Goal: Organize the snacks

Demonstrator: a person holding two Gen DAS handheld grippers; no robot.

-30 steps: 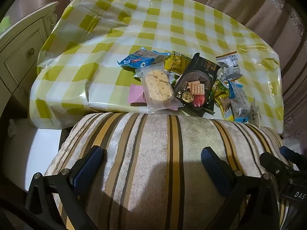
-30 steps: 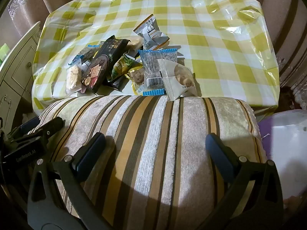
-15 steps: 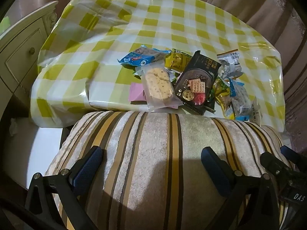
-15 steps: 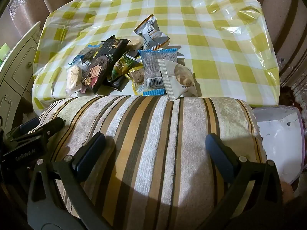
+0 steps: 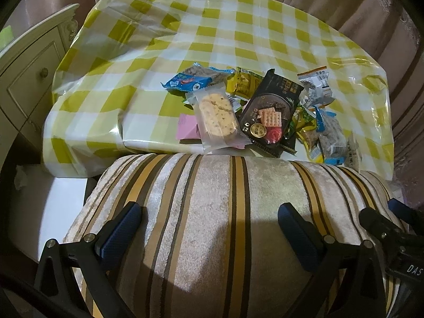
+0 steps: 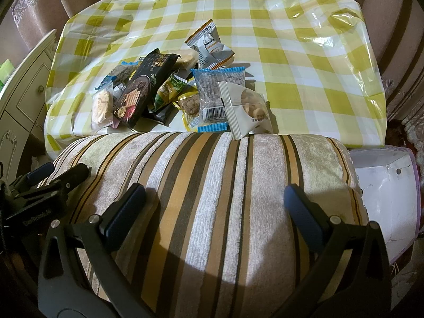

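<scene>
Striped cushion (image 5: 233,228) hides the table's near edge, both views. Pink packet (image 5: 188,129), frame centre, mostly under the clear cookie packet (image 5: 216,116). Yellow-green packets (image 6: 172,90) buried under the black cracker pack (image 6: 143,90); print too small to read. White container (image 6: 389,196) cut by lower right edge of right view. Cabinet (image 5: 23,84) cut at left edge. Label at lower right of left view cut off after "DAS".

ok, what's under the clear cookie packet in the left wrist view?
A pink packet pokes out from under the clear cookie packet, on the checked tablecloth. How far it extends underneath is hidden.
</scene>
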